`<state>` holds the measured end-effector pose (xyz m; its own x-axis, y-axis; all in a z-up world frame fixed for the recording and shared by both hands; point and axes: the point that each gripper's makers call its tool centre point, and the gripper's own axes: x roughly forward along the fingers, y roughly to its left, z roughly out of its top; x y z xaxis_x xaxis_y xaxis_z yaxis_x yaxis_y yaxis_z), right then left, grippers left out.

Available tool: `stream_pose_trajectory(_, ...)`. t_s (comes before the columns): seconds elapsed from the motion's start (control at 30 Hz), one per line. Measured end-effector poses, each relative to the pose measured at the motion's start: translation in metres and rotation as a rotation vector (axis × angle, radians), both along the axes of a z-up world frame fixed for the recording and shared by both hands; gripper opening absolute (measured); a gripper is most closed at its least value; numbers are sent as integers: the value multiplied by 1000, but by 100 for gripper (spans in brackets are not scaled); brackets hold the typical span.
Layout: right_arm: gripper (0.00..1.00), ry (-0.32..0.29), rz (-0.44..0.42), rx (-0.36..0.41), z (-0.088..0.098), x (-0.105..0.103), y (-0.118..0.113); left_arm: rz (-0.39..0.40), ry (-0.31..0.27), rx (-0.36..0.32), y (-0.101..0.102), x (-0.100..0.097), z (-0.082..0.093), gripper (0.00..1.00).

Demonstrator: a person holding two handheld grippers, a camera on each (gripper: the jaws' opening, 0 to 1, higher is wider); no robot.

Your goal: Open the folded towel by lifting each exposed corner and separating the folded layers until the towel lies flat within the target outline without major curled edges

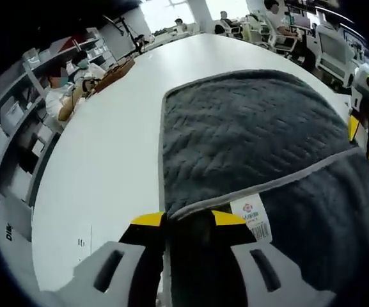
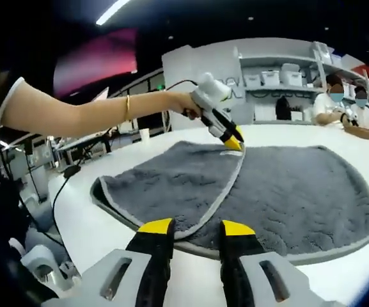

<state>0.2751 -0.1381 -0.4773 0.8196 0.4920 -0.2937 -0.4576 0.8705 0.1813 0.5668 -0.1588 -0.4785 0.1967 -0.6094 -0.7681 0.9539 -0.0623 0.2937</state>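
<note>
A dark grey towel [image 1: 248, 134] with a pale grey border lies on the white round table [image 1: 107, 160]. One layer [image 1: 325, 198] is folded over it, with a white label [image 1: 251, 217] at its corner. My left gripper [image 1: 188, 220] is shut on that corner, dark cloth filling the gap between its yellow tips. In the right gripper view the left gripper [image 2: 234, 143], held by a person's hand, lifts the corner of the folded layer [image 2: 171, 179] above the towel [image 2: 299, 185]. My right gripper [image 2: 197, 227] stands open just short of the towel's near edge; it also appears as the right gripper [image 1: 363, 134] at the towel's side.
People [image 1: 75, 77] sit at the table's far end beside a wooden object [image 1: 114, 73], with shelves behind them. A dark cable [image 2: 62, 185] and a cup [image 2: 144, 134] are on the table [image 2: 94, 230]. Seated people [image 2: 337, 105] are by shelving.
</note>
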Motion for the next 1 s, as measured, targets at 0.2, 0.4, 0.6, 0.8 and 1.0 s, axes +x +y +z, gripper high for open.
stream_pose_trajectory(0.2,23,12,-3,21,0,-2,-1,19,25,-12,1,-4,-3,24)
stream_pose_trajectory(0.4,16,-2,9,36,4,-4,2,46,14,3,6,-4,-2,7)
stream_pose_trajectory(0.6,18,1,8,35,2,-4,2,51,3,-2,12,-6,0,2)
stream_pose_trajectory(0.8,20,-2,6,27,3,-4,1,10,-56,15,11,-7,4,3)
stream_pose_trajectory(1.0,22,6,10,20,3,-6,2,-40,-109,42,6,-8,12,12)
